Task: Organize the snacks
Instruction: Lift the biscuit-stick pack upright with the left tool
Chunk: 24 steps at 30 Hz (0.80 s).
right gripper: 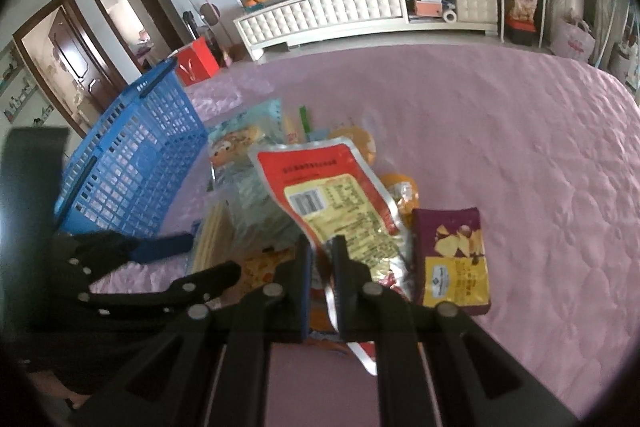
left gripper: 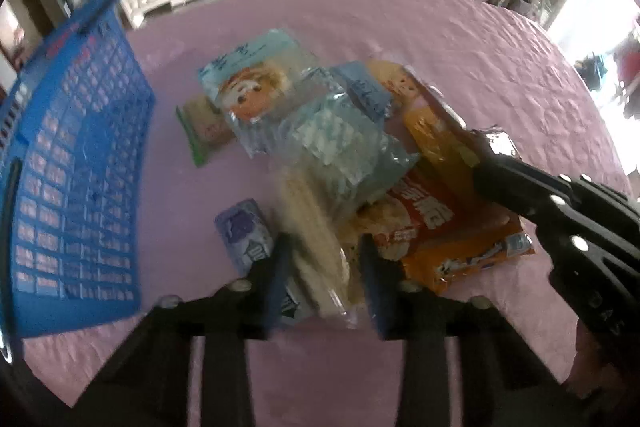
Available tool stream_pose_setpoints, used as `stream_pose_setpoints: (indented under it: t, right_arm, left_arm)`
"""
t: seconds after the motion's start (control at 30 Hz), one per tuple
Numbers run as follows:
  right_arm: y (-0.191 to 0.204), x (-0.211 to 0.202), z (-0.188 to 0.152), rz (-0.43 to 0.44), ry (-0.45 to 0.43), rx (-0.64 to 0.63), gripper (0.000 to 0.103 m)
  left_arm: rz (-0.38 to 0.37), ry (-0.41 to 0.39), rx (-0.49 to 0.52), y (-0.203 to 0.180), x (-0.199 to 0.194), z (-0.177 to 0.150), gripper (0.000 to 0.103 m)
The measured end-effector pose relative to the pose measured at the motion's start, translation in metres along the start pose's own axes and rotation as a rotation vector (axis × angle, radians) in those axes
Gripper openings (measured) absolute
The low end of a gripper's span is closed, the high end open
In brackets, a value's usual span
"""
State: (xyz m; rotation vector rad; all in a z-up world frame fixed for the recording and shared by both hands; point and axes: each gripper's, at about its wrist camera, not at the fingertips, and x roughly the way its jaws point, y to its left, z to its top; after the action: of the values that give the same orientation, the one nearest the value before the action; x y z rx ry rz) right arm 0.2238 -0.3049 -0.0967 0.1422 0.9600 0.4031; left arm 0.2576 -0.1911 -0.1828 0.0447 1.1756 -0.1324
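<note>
In the left wrist view my left gripper (left gripper: 324, 255) points down into a heap of snack packs on the pink quilted cover, shut on a clear-wrapped pack of beige wafer sticks (left gripper: 312, 227). The picture is blurred. A small purple pack (left gripper: 244, 231) lies just left of the fingers, and an orange and red bag (left gripper: 440, 227) just right. My right gripper (right gripper: 322, 247) is shut on a red and yellow foil pouch (right gripper: 336, 195), which is lifted above the heap. It also shows at the right of the left view as the right gripper (left gripper: 486, 155), pinching the pouch's silver edge (left gripper: 498, 141). The blue lattice basket (left gripper: 80, 167) stands to the left.
Light-blue packs with a cartoon face (left gripper: 248, 91) and a green-edged pack (left gripper: 204, 131) lie farther back in the heap. A purple chip box (right gripper: 456, 259) lies right of the foil pouch. The pink cover (right gripper: 520, 147) stretches wide to the right. A white tufted cabinet (right gripper: 340, 11) stands beyond.
</note>
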Motion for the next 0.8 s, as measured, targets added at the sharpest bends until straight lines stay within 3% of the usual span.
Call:
stream_pose_setpoints:
  t: [0.1, 0.33, 0.8]
  right_arm:
    - [0.000, -0.002, 0.000, 0.009, -0.013, 0.004, 0.013]
    - [0.015, -0.023, 0.004, 0.019, -0.081, -0.038, 0.010]
    - [0.068, -0.078, 0.042, 0.008, -0.203, -0.046, 0.005]
  left_arm:
    - [-0.046, -0.012, -0.027, 0.007, -0.008, -0.001, 0.023]
    - [-0.057, -0.087, 0.016, 0.012, -0.041, -0.008, 0.012]
    - [-0.150, -0.307, 0.043, 0.046, -0.143, 0.001, 0.012]
